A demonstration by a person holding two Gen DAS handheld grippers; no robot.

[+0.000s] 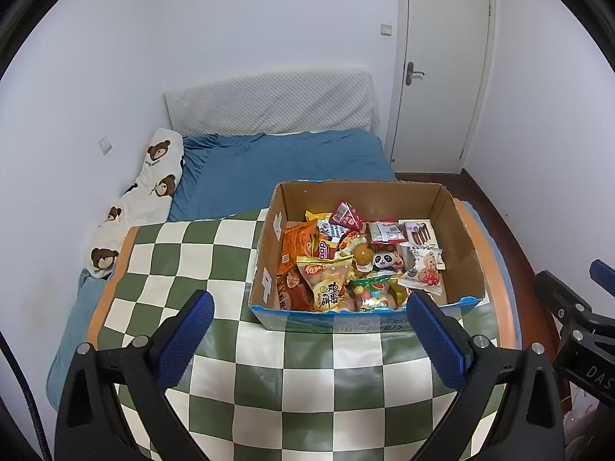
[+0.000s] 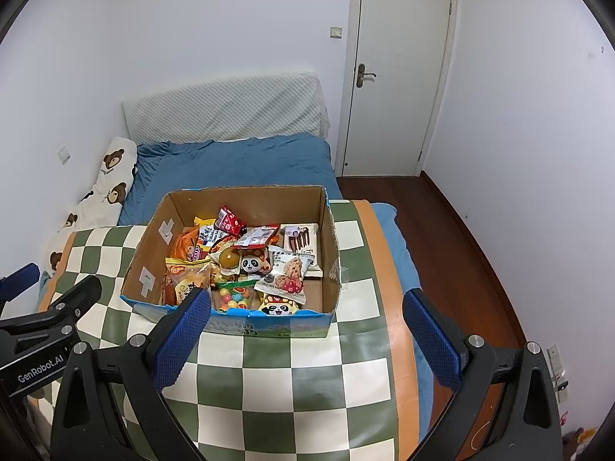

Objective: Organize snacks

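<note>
I hold both claws above the checkered green-and-white surface (image 1: 307, 365), and each stands wide apart with nothing between its blue pads. In the left wrist view my left claw (image 1: 309, 307) frames the near wall of the cardboard box (image 1: 457, 230), which sits right of center in the frame; in the right wrist view my right claw (image 2: 307, 307) sees the same box at center. The snacks (image 2: 238, 265) are heaped inside the box, filling its left and middle parts. I can read "GenRobot.AI" on the other gripper's body at the lower left of the right wrist view. One yellow packet (image 1: 326, 284) at the box's near edge carries large black Chinese characters, and a small pack shows a cartoon panda (image 2: 251, 263). A white wrapper pictures a cookie with red berries (image 2: 286, 274); its small print is too fine to read.
</note>
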